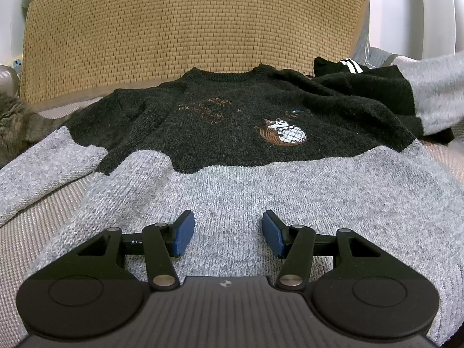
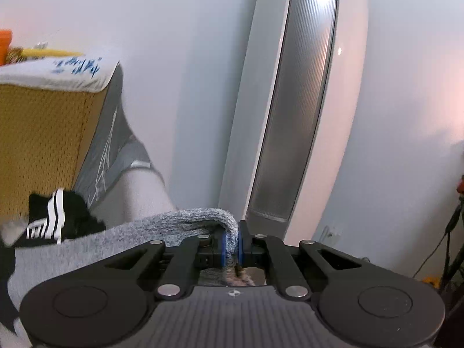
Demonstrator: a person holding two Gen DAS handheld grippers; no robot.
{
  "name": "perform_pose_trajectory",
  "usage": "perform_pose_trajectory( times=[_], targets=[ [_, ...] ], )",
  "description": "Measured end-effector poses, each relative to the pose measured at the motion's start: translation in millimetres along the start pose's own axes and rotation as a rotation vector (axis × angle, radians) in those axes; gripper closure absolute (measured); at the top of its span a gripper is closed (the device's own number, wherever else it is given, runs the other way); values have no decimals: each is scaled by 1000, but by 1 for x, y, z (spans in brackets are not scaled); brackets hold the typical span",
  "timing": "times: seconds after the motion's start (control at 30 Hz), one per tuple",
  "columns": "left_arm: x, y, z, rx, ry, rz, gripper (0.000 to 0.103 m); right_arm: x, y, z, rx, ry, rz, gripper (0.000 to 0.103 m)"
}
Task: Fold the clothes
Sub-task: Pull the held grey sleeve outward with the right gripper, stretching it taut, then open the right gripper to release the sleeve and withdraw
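Note:
A knitted sweater, dark on top and light grey below with an embroidered animal on the chest, lies flat on a grey woven couch seat. My left gripper hovers open over the grey hem area, with nothing between its blue pads. The sweater's right sleeve is lifted off to the right. In the right wrist view my right gripper is shut on the grey sleeve cuff, held up in the air in front of a pale wall.
A tan woven backrest cushion stands behind the sweater. A black garment with white stripes lies at the back right. A furry grey animal sits at the left edge. A tall silver tower appliance stands by the wall.

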State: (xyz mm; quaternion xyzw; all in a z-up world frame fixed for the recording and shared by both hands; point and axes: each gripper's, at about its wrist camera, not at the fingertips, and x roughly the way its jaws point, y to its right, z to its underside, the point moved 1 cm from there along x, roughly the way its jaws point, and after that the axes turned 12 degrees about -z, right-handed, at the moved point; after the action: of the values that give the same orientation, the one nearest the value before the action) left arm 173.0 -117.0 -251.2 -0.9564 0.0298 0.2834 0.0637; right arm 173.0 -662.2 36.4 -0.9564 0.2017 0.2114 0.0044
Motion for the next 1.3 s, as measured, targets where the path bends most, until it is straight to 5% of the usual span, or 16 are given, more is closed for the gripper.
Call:
perform_pose_trajectory(
  times=[0.33, 0.63, 1.3],
  targets=[
    [0, 1, 2, 1, 9, -2, 46, 27, -4, -72, 18, 49, 19, 95],
    [0, 1, 3, -5, 15, -2, 46, 38, 8, -100, 85, 98, 39, 95],
    [1, 2, 4, -1, 28, -7, 44, 101, 85, 3, 389, -122, -56, 95]
  ],
)
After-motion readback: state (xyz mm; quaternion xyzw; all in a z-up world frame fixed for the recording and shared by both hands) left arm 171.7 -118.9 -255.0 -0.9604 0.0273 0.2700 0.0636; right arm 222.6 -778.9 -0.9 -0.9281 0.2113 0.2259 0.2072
